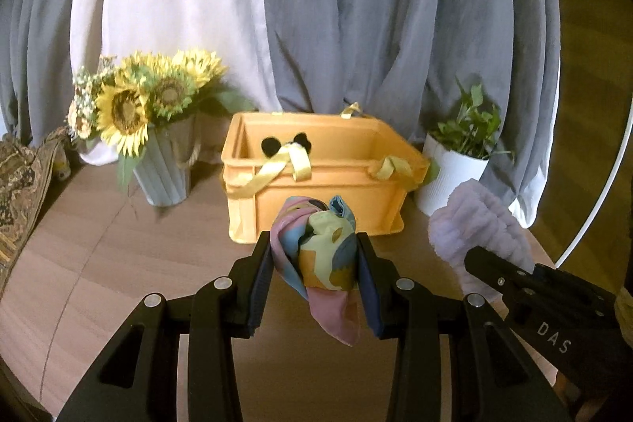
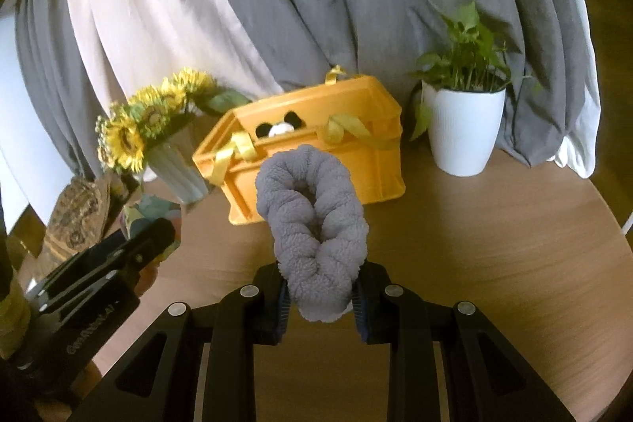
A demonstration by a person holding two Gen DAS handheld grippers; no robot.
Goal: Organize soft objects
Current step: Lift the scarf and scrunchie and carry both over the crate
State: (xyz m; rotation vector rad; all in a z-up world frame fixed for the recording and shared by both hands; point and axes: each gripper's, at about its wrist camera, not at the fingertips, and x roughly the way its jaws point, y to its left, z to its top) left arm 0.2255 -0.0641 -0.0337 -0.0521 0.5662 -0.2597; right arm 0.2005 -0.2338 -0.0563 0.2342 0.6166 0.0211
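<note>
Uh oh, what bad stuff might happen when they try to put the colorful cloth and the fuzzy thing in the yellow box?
The colorful scarf hangs loose below the left gripper; that tail might snag on the yellow box rim and spill outside.

The fuzzy gray headband is pinched only at its bottom end by the right gripper, so it may flop and slip free.

Both grippers are close together, and could bump each other over the box.

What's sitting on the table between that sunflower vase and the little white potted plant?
The orange plastic crate with yellow ribbons, a panda toy inside, as the right wrist view shows.
</note>
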